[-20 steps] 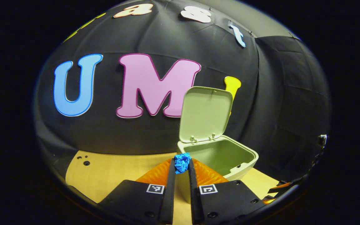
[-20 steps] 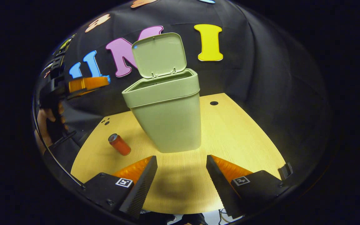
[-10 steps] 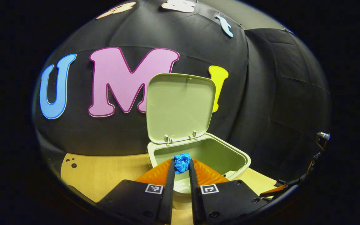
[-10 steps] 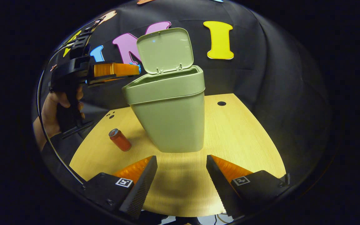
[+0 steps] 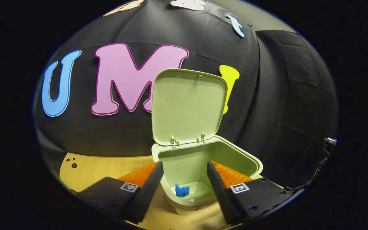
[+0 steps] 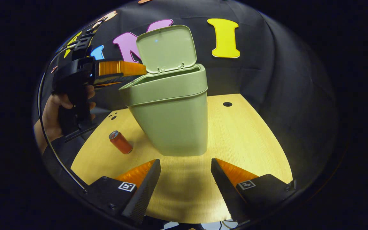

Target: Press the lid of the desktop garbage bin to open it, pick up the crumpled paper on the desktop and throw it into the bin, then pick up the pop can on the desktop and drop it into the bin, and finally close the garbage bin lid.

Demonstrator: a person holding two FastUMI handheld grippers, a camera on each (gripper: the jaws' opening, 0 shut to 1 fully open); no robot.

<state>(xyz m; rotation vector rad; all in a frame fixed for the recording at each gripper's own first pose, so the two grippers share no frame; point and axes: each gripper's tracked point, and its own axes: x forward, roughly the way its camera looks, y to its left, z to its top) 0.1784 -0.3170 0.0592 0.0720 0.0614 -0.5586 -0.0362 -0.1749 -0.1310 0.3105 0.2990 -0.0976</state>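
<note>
Status, left to right on the desk. A hand [image 6: 54, 116] holds the left gripper [image 5: 184, 171] up at the bin's rim, jaws spread wide with nothing between them; seen from the right gripper view it pokes in from the left at rim height, fingertips just over the opening. Pop can [image 6: 120, 142] stands tilted on the wooden desktop [image 6: 244, 134], just beside the bin's left side, not touching it as far as I can tell, untouched. Garbage bin [image 6: 171, 118] sits mid-desk, lid [image 5: 188, 105] hinged up and standing near vertical at the back. Crumpled paper [image 5: 181, 190], blue, lies at the bottom inside the bin, visible between the left fingers in the left gripper view. Right gripper [image 6: 185, 174] hovers low over the desk in front of the bin, jaws apart, empty, well short of both bin and can. Progress, my read: lid open done, paper in bin done. Left to do: grab the can, drop it in, close the lid. So roughly halfway. Either gripper could take the can; left is nearer to it but high up, right is already low. Watch that the tilted can may roll or tip when pinched.
</note>
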